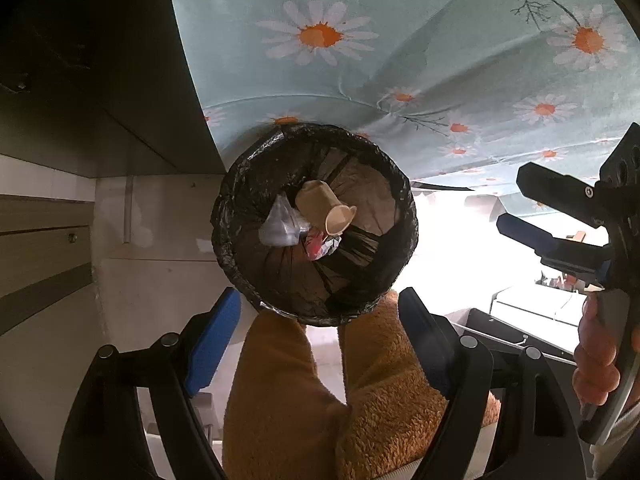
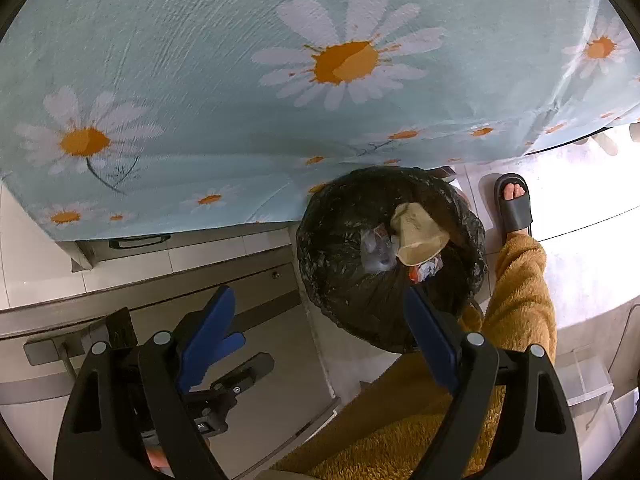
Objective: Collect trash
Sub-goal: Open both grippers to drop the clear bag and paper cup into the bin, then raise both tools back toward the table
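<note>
A: What is sitting in the middle of the left wrist view?

B: A round bin lined with a crinkled black plastic bag [image 1: 314, 224] is standing on the pale tiled floor [image 1: 160, 216], just below the hanging edge of a light blue cloth printed with white daisies [image 1: 400, 40] that is draping over the desk. Inside the bin, a crushed brown paper cup [image 1: 324, 208] is lying on top, with a crumpled clear plastic wrapper [image 1: 280, 224] to its left and a red-and-white scrap of packaging [image 1: 320, 246] under it.

A: And the tongs?

B: The left tongs [image 1: 320, 336] are standing wide apart at the bottom of the frame, blue pads showing, with nothing between them; they are hanging over the near rim. The right tongs [image 2: 320, 340] are also spread wide and gripping nothing. In the left view they are showing at the right edge, with a hand [image 1: 596, 364] wrapping the handle.

A: Anything else in the right wrist view?

B: The bin is sitting centre-right, the cup at its top. A leg in fuzzy mustard-brown trousers [image 2: 516, 300] is running down the right side, and a foot in a dark grey slide sandal [image 2: 514, 204] is resting on the floor just right of the bin.
</note>
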Motion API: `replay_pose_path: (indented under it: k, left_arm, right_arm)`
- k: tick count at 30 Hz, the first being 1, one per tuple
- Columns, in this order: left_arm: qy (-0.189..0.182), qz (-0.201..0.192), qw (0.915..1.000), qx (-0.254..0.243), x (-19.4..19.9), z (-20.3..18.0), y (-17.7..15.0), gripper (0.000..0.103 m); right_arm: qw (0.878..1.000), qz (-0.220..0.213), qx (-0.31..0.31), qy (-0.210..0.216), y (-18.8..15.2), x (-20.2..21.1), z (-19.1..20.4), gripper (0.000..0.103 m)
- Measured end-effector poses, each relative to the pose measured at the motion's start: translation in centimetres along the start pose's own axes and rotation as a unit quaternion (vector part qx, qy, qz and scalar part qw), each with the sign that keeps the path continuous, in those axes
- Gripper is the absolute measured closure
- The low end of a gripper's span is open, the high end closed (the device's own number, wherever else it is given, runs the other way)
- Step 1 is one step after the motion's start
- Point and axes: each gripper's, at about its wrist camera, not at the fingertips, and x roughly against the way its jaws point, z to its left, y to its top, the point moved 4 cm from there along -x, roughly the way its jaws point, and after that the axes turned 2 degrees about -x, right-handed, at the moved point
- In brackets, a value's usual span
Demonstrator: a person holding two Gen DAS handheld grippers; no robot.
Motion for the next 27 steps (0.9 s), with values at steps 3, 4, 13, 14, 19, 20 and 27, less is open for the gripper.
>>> replay_pose_path:
  k: [3,4,13,14,19,20,27]
  left_arm:
    - [0.003,-0.003,1.0000,-0.006,0.5,-0.3,0.1,0.025]
    - [0.010,-0.007,0.9999,-0.011,0.9,-0.4,0.2,0.025]
    - [0.019,-0.042,0.9987,-0.024,4.3,-1.3,1.2,0.025]
    - [0.020,-0.046,0.9984,-0.027,4.8,-1.5,1.2,0.025]
    - [0.016,-0.068,0.9967,-0.040,7.0,-2.5,1.6,0.025]
    - [0.015,-0.073,0.9963,-0.043,7.4,-2.7,1.7,0.025]
    - [0.014,-0.117,0.9908,-0.066,11.5,-4.3,2.4,0.025]
  right_arm:
    - [1.000,-0.004,0.004,-0.002,-0.3,0.4,0.1,0.018]
    - [1.000,-0.004,0.004,-0.001,-0.4,0.5,0.1,0.018]
    - [1.000,-0.024,0.015,0.003,-1.6,2.9,1.1,0.018]
    - [0.999,-0.027,0.016,0.006,-1.8,3.3,1.2,0.018]
    - [0.998,-0.043,0.031,0.024,-2.7,5.2,2.1,0.018]
    - [0.998,-0.049,0.035,0.030,-2.8,5.8,2.3,0.018]
    - [0.992,-0.086,0.074,0.046,-3.3,9.6,4.4,0.018]
